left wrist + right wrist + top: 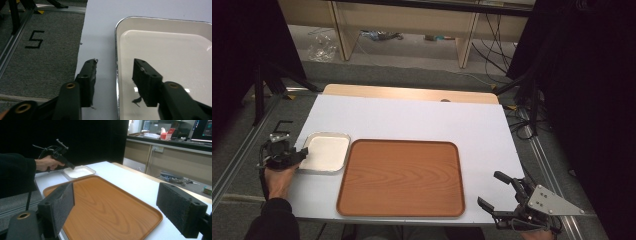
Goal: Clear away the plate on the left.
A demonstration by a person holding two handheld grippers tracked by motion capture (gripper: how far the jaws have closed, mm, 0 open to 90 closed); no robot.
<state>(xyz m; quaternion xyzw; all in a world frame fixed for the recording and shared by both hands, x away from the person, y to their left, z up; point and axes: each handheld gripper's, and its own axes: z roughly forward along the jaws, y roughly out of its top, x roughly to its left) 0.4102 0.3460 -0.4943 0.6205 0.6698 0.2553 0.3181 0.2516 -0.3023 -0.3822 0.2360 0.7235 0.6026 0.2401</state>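
So the small white metal tray (326,152) is parked near the left edge of the white surface (422,117), right beside the big wooden tray (401,177), with a thin gap seen between them in the high view. The left tongs (301,156) are held at the white tray's left rim, and in the left gripper view (113,75) that rim is straddled: one jaw is seen outside over the surface, the other inside over the tray's bottom. The pads aren't pressed on the rim yet, so the tongs are counted as released, nothing grabbed, though the gap looks only about half wide. The near part of the white tray is cut off at the bottom of that view, and its far right corner is lost too. Some frayed padding is seen hanging off the jaws. The right tongs (497,192) are held spread wide apart off the wooden tray's near right corner, nothing between them; in the right gripper view (115,212) the wooden tray (105,207) is cropped at the bottom edge. The hand behind them is mostly cut off in the high view.
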